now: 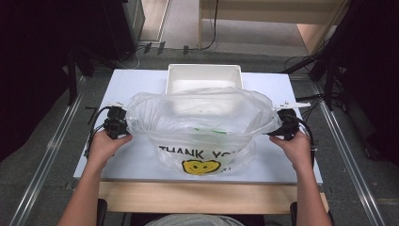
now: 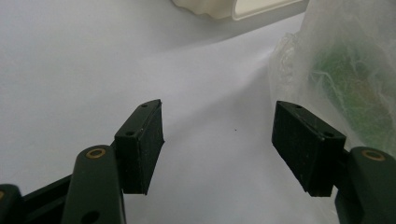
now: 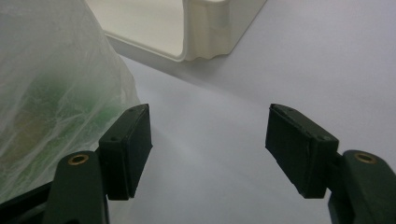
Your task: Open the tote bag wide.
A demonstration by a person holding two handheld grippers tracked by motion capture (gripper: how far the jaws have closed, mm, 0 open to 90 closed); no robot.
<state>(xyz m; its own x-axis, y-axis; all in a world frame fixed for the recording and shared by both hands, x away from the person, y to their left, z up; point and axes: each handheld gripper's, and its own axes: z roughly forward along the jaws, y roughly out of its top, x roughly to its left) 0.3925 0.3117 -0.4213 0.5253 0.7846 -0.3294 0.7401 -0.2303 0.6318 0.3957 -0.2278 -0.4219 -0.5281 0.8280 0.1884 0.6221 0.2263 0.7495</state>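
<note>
Grippers flank plastic bag (image 1: 202, 127) printed "THANK YOU", jaws apart.

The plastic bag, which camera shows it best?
The high view: the whole bag sits there between both grippers, its mouth wide and its print readable. The left gripper view catches a crinkled edge with something green inside; the right gripper view shows the opposite side likewise.
</note>
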